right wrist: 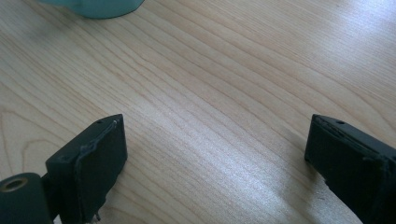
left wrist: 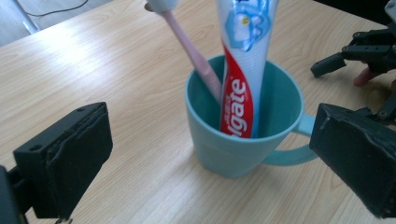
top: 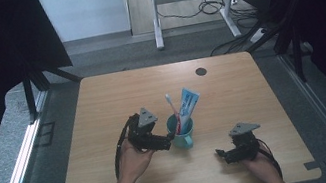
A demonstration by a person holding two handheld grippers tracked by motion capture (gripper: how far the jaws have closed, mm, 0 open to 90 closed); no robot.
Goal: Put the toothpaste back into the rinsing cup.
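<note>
- High view: my left gripper sits just beside the teal plastic mug near the middle of the pale wooden table, its tips close against the mug's left side; I cannot tell from here whether they touch it.
- High view: the mug stands upright with a pink toothbrush and a white, blue and red toothpaste tube standing in it, both leaning slightly, the tube to the right of the brush.
- High view: my right gripper rests low over the table nearer my edge, well apart from the mug, jaws pointing left.
- High view: a small dark round disc lies near the far edge of the table.
- Left gripper view: my left jaws are spread wide with nothing pinched; the mug stands just beyond them, between the two, its handle turned toward the jaw on the right of this view.
- Left gripper view: the toothbrush and the toothpaste tube rise out of the mug, and my right gripper shows farther off at the upper right.
- Right gripper view: my right jaws are spread wide over bare wood, holding nothing; the mug's base shows at the top left edge.
</note>
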